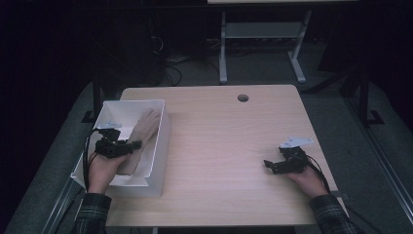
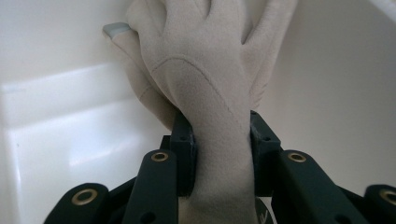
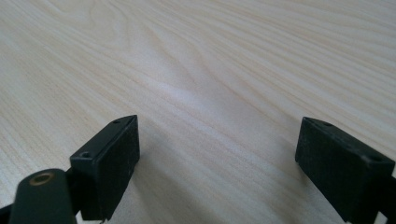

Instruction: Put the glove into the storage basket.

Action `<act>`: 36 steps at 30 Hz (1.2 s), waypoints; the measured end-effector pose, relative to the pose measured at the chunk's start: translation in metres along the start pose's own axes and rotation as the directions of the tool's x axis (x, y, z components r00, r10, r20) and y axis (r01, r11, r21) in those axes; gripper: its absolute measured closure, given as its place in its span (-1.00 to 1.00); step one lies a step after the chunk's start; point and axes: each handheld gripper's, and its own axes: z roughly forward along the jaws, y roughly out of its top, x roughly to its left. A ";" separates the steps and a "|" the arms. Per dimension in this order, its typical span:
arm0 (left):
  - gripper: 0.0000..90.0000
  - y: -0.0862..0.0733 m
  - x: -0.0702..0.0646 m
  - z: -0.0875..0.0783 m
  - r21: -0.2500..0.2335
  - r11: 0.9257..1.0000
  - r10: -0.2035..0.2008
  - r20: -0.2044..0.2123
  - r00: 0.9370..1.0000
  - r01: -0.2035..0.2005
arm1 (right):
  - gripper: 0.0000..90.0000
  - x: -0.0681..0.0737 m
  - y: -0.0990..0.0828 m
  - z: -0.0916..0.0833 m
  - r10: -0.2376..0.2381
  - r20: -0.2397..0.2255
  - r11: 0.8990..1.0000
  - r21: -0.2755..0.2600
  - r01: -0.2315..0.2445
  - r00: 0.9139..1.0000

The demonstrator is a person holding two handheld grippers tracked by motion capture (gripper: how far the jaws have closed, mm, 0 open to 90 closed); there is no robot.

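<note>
My left gripper (image 2: 219,154) has its jaws closed partway, pads pressed on either side of a beige fabric glove (image 2: 205,88), gripping it at the wrist end. Beyond the jaws the glove's fingers fan out and lean against the inner wall of a white box (image 2: 60,93); a grey fingertip patch shows on one of them. From above, the left gripper (image 1: 134,145) sits over the box (image 1: 163,141), with the glove (image 1: 144,129) lying lengthwise inside. I judge I am holding it by the cuff so the limp fingers trail ahead, either to set it down in the box or to lift it out.

My right gripper (image 3: 217,158) has its jaws spread wide with nothing between them, just bare wooden table (image 3: 196,60) ahead. It (image 1: 275,165) rests well apart from the box, apparently parked out of the way.
</note>
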 end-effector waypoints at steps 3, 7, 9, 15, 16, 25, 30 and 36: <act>0.52 -0.004 0.001 0.007 0.028 1.000 0.004 0.001 1.000 -0.004 | -0.71 0.000 0.000 0.000 0.000 0.000 1.000 0.000 0.000 1.000; 0.51 -0.007 0.002 0.014 0.050 0.999 0.009 -0.009 1.000 -0.009 | -0.71 0.000 0.000 0.000 0.001 0.001 1.000 0.002 -0.001 1.000; 0.49 -0.007 0.002 0.017 0.062 0.998 0.008 -0.012 1.000 -0.007 | -0.71 0.000 0.000 0.000 0.005 0.000 1.000 0.002 -0.005 1.000; 0.29 -0.010 0.002 0.027 0.128 0.991 0.037 -0.017 0.999 -0.034 | -0.70 0.000 0.000 0.000 0.003 0.001 1.000 0.002 -0.003 1.000; 0.22 -0.011 0.001 0.029 0.142 0.989 0.041 -0.020 0.999 -0.038 | -0.71 0.000 0.000 0.000 0.003 0.002 1.000 0.002 -0.003 1.000; -0.50 -0.008 0.003 0.026 0.127 0.991 0.036 -0.028 0.999 -0.032 | -0.71 0.000 0.000 0.000 0.005 0.002 1.000 0.000 -0.005 1.000; -0.59 0.001 -0.002 0.014 0.085 0.995 0.049 -0.020 0.999 -0.047 | -0.70 0.000 0.000 0.000 0.005 0.002 1.000 -0.001 -0.005 1.000; -0.60 0.024 -0.013 -0.001 0.040 0.997 0.073 -0.002 0.997 -0.073 | -0.70 0.000 0.000 0.000 0.005 0.002 1.000 -0.001 -0.005 1.000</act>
